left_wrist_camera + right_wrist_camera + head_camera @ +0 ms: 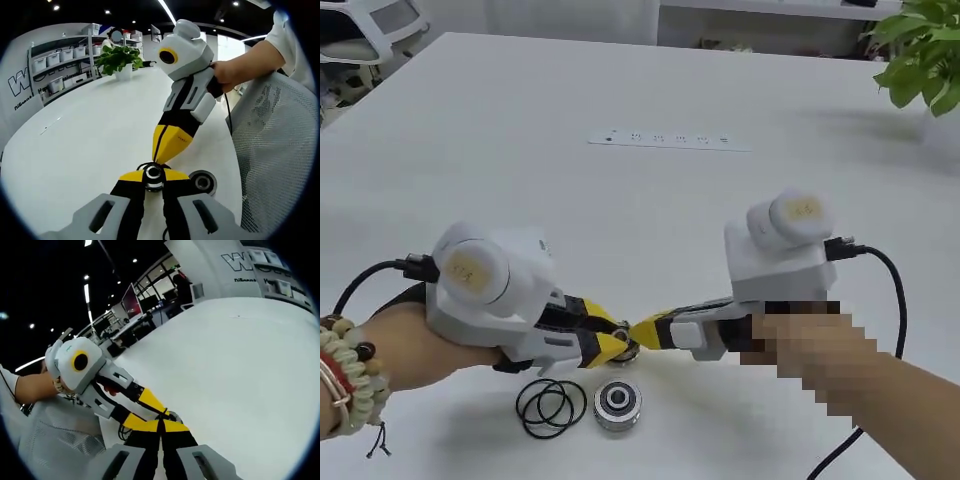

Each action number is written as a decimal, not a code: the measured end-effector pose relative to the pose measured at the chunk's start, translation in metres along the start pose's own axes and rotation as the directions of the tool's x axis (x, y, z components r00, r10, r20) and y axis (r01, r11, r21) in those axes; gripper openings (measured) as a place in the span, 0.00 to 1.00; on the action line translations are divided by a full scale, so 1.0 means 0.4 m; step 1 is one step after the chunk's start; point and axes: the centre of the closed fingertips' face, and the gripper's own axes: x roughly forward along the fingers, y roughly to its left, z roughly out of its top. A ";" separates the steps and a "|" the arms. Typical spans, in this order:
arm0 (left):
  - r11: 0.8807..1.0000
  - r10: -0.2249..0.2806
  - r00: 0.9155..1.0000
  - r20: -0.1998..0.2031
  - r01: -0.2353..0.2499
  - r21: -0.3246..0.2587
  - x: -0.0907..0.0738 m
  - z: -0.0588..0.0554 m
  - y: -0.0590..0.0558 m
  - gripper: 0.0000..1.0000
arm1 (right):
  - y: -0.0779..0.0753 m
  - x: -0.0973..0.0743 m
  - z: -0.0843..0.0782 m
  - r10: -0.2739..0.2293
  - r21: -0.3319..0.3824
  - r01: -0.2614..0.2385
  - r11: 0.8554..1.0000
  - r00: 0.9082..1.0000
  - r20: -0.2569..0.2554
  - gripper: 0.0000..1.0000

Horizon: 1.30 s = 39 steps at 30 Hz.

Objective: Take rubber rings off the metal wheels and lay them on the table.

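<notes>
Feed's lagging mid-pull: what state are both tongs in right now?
Left tongs: shut on the wheel.
Right tongs: shut, tips at that wheel; what they pinch cannot be told.

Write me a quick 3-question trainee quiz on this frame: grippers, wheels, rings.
1. True or false: the left gripper is clamped on a metal wheel.
2. Pick one. The loose rubber rings lie: A) flat on the table beside the second wheel; B) on top of the second wheel; C) hanging from the left gripper.
3. Short answer: what do the closed tips of the right gripper meet?

Key: 1 true. 2 A. 3 the metal wheel in the left gripper.
</notes>
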 end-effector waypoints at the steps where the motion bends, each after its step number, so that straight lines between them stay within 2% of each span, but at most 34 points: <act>1: 1.000 0.001 1.000 0.000 -0.001 0.000 0.001 0.000 0.000 0.07 | -0.003 -0.003 0.009 -0.023 0.001 0.023 1.000 1.000 0.003 0.00; 3: 1.000 0.003 1.000 0.000 -0.003 -0.003 0.002 0.001 0.000 0.07 | -0.022 -0.002 0.003 -0.084 -0.057 0.083 0.995 0.996 -0.026 0.00; 5: 1.000 0.004 1.000 0.004 -0.004 -0.010 0.002 0.001 0.000 0.07 | -0.019 0.005 -0.009 -0.071 -0.032 0.070 0.997 0.997 -0.037 0.00; 8: 1.000 0.004 1.000 0.010 -0.004 -0.013 0.001 0.002 0.000 0.07 | -0.043 0.000 -0.020 -0.104 -0.035 0.102 0.994 0.993 -0.054 0.00; 10: 1.000 0.004 1.000 0.011 -0.004 -0.012 0.002 0.002 -0.001 0.07 | -0.050 -0.004 -0.019 -0.109 0.001 0.109 0.994 0.993 -0.049 0.00; 15: 1.000 0.006 1.000 0.004 -0.006 -0.012 0.002 0.003 -0.001 0.07 | -0.050 -0.006 -0.018 -0.119 -0.010 0.118 0.993 0.992 -0.051 0.00; 22: 0.999 0.000 0.999 -0.032 0.001 0.046 -0.001 0.004 -0.002 0.08 | -0.055 -0.008 -0.019 -0.127 -0.016 0.126 0.992 0.990 -0.054 0.00; 25: 0.998 -0.009 0.999 -0.040 0.011 0.056 -0.013 0.007 -0.002 0.11 | -0.056 -0.011 -0.015 -0.129 -0.011 0.128 0.992 0.990 -0.050 0.00; 28: 0.999 -0.013 1.000 -0.023 0.014 0.046 -0.026 0.024 0.001 0.15 | -0.056 -0.013 -0.012 -0.130 -0.008 0.130 0.991 0.991 -0.044 0.00; 30: 1.000 -0.006 1.000 0.005 0.006 0.007 -0.035 0.046 0.005 0.20 | -0.055 -0.015 -0.008 -0.129 -0.004 0.129 0.992 0.991 -0.037 0.00; 31: 1.000 -0.005 1.000 0.012 0.005 0.005 -0.042 0.058 0.004 0.22 | -0.054 -0.016 -0.005 -0.128 -0.001 0.128 0.992 0.991 -0.033 0.00; 37: 0.999 -0.011 0.999 0.036 0.010 0.037 -0.084 0.111 -0.002 0.33 | -0.044 -0.021 0.010 -0.119 0.005 0.119 0.993 0.993 -0.012 0.00; 39: 0.998 -0.003 1.000 0.017 0.002 0.066 -0.106 0.118 -0.002 0.38 | -0.036 -0.022 0.017 -0.113 0.003 0.113 0.994 0.994 -0.005 0.00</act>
